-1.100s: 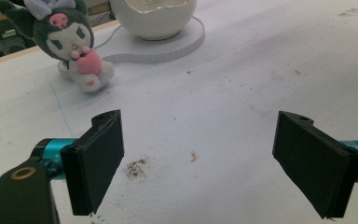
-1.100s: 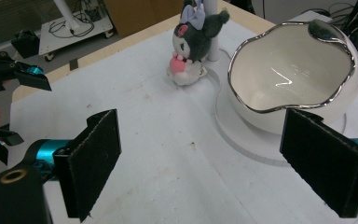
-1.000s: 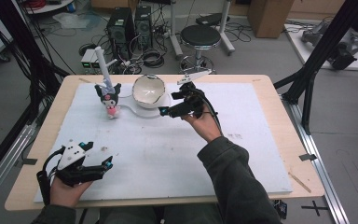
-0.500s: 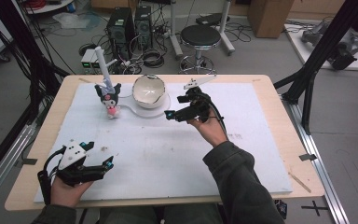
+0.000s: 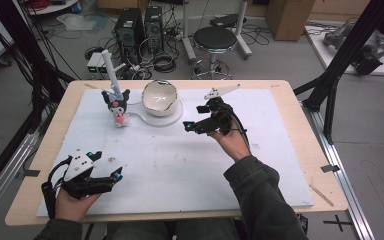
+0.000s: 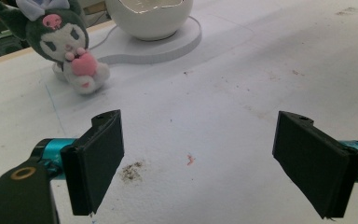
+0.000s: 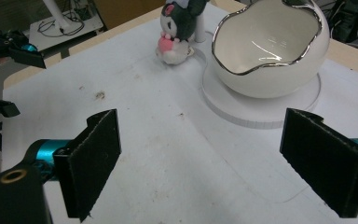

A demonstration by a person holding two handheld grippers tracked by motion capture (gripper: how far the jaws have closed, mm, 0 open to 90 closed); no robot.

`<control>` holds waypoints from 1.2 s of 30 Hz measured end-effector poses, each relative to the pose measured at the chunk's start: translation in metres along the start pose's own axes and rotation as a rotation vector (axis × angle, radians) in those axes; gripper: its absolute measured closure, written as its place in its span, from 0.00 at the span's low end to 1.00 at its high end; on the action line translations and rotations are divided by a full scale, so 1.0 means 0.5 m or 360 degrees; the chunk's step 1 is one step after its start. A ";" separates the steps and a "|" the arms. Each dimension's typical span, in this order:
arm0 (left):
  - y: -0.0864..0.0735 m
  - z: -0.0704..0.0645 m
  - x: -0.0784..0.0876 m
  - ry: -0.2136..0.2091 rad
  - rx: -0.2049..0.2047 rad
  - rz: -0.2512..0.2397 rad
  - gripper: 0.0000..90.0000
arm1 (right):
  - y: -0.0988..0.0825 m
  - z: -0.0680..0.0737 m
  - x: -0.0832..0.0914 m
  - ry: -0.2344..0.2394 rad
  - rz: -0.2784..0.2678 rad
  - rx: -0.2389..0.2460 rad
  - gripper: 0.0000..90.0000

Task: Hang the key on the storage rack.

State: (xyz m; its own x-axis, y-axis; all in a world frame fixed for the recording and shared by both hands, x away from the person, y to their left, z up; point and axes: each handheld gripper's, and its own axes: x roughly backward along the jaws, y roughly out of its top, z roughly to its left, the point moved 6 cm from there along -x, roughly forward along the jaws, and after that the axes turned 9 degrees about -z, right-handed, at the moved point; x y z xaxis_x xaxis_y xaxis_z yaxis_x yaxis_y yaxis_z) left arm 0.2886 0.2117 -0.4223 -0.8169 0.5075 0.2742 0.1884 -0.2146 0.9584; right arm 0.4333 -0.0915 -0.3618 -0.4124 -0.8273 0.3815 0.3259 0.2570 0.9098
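- One egg-shaped white bowl [image 5: 160, 97] with a silver, jagged rim stands on a round white base [image 5: 150, 120] at the far middle of the surface [image 5: 280, 150]; the opening tips toward the person's side and a little to the right, so the bowl's long axis leans rather than standing straight up.
- In the right gripper view the bowl [image 7: 270, 51] lies ahead and to the right, its hollow facing the camera, empty inside as far as it shows.
- One plush toy [image 5: 116, 102], dark with a pink heart at its chest, sits upright just left of the bowl, facing the person; its long axis is vertical. A white stick rises behind it.
- The right gripper [image 5: 192, 127] hovers to the right of the bowl, close but apart from it, pointing left toward the base; its jaws stand wide apart with nothing between them.
- The left gripper [image 5: 116, 176] rests at the near left of the surface, well apart from bowl and toy, pointing right and slightly away; its jaws are spread wide and hold nothing.
- Count: two grippers, one bowl, one base, one plush toy.
- The surface's white sheet carries a few small brown specks and a reddish mark [image 6: 190, 160] in front of the left gripper.
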 end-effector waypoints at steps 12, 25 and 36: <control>0.000 0.000 -0.001 -0.0004 -0.0002 -0.0001 0.19 | -0.017 -0.004 0.023 -0.0025 0.0003 -0.0003 0.13; 0.000 -0.002 -0.004 -0.0006 0.0000 0.0004 0.19 | -0.036 -0.011 0.048 -0.0043 0.0008 -0.0013 0.13; 0.000 -0.002 -0.005 -0.0011 -0.0002 0.0005 0.19 | -0.049 -0.015 0.064 -0.0060 -0.0004 -0.0011 0.13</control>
State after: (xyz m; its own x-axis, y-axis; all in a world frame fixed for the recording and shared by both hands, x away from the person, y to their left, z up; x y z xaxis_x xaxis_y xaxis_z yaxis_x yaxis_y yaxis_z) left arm 0.2899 0.2094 -0.4230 -0.8125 0.5126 0.2776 0.1900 -0.2173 0.9574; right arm 0.4183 -0.1281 -0.3729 -0.4449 -0.8086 0.3850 0.3307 0.2512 0.9097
